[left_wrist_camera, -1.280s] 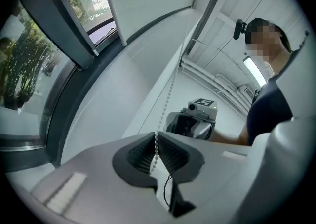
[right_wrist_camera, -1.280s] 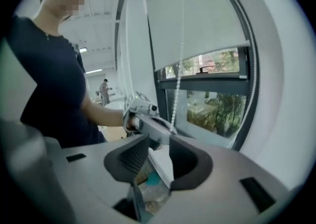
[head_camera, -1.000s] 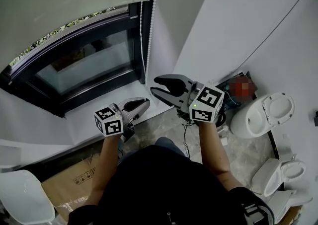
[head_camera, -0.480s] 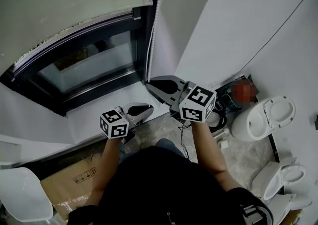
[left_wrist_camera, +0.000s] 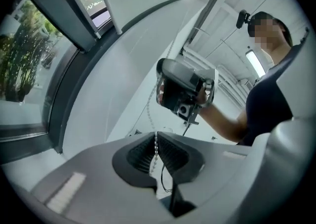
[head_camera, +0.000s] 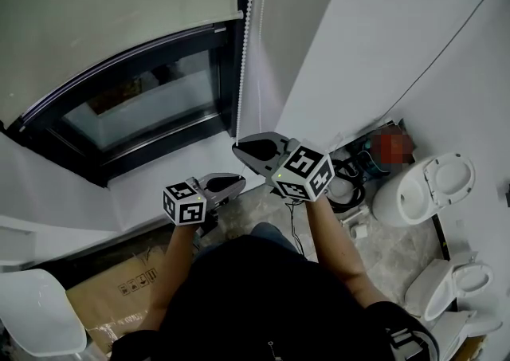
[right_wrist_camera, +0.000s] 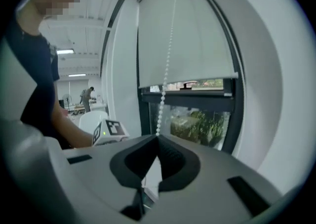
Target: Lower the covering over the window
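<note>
A pale roller blind [head_camera: 119,9] covers the upper part of a dark-framed window [head_camera: 135,104]. Its white bead chain [head_camera: 247,25] hangs down the window's right side. My right gripper [head_camera: 236,147] is shut on the chain, which runs straight up from the closed jaws [right_wrist_camera: 158,138] to the blind [right_wrist_camera: 187,40]. My left gripper [head_camera: 239,180] sits lower and nearer me. It is also shut on the chain, and beads [left_wrist_camera: 150,114] show in the slit between its jaws [left_wrist_camera: 156,136]. The right gripper's body [left_wrist_camera: 185,89] appears above in the left gripper view.
A white wall corner stands just right of the chain. On the floor to the right are white toilets [head_camera: 422,184] [head_camera: 450,280] and coiled cables [head_camera: 347,184]. A cardboard box [head_camera: 103,296] and a white chair [head_camera: 40,315] lie at lower left.
The right gripper's jaws were open a second ago and are now shut on the chain. Both grippers have come down, and the blind's lower edge sits lower over the glass.
</note>
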{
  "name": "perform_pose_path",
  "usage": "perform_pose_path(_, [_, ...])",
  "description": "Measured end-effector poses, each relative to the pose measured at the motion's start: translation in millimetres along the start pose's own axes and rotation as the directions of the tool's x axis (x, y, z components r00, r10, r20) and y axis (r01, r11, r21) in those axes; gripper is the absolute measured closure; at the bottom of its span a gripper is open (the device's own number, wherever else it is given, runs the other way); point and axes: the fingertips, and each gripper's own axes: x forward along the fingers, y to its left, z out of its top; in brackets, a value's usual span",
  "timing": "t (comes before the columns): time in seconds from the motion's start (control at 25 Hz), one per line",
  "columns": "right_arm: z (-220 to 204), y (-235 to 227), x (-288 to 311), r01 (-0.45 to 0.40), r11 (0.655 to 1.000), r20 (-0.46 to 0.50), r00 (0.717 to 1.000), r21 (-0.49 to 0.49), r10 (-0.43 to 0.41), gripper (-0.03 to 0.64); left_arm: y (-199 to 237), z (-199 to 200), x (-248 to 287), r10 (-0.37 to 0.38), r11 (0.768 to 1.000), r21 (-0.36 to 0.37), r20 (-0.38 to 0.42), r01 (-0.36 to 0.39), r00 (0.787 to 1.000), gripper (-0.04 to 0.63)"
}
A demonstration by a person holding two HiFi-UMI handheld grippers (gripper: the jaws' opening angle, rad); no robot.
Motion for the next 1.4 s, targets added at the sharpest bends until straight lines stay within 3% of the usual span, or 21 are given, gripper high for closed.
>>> perform_pose_path(0.16, [-14, 8, 5, -0.039, 0.994, 0.038, 0.999, 0.106, 0.035, 0.604, -1, -8, -2, -0.006, 1.000, -0.025, -0.020, 0.006, 1.000, 0.571])
perform_pose_path(0.28, [-13, 7, 6, -0.045, 0.995, 0.023, 0.999, 0.093, 0.043, 0.604, 0, -4, -4, -0.002, 1.000, -0.003, -0.012, 0.002, 1.000, 0.570])
perform_pose_path(0.36, [-16, 5, 7, -0.045, 0.994, 0.026, 0.999, 0.104, 0.042, 0.604, -3, 4, -7, -0.005, 1.000, 0.022, 0.015, 0.005, 1.000, 0.406])
perform_pose_path(0.4, [-16, 5, 7, -0.045, 0.993, 0.034, 0.999, 0.113, 0.041, 0.604, -5, 9, -9, -0.009, 0.999, 0.038, 0.029, 0.008, 1.000, 0.365])
perform_pose_path(0.52, [-16, 6, 6, -0.048, 0.991, 0.049, 0.998, 0.123, 0.042, 0.604, -11, 38, -19, -0.016, 0.996, 0.087, 0.084, 0.009, 0.996, 0.339])
perform_pose_path(0.76, [-16, 8, 7, -0.049, 0.992, 0.047, 0.998, 0.115, 0.044, 0.604, -36, 123, -40, -0.059, 0.979, 0.202, 0.221, 0.013, 0.973, 0.337])
perform_pose_path(0.92, [-15, 10, 11, -0.052, 0.993, 0.041, 0.998, 0.110, 0.048, 0.604, -50, 152, -37, -0.057, 0.947, 0.322, 0.151, 0.006, 0.987, 0.337])
perform_pose_path(1.0, [-15, 11, 13, -0.053, 0.993, 0.038, 0.998, 0.108, 0.049, 0.604, -51, 168, -40, -0.025, 0.930, 0.366, 0.166, -0.038, 0.986, 0.337])
perform_pose_path(1.16, [-14, 13, 15, -0.057, 0.993, 0.038, 0.998, 0.105, 0.053, 0.604, -58, 202, -52, -0.025, 0.917, 0.391, 0.248, -0.076, 0.968, 0.337])
perform_pose_path(1.4, [-13, 20, 17, -0.059, 0.993, 0.034, 0.998, 0.097, 0.056, 0.604, -65, 219, -44, -0.004, 0.905, 0.414, 0.230, -0.094, 0.973, 0.354])
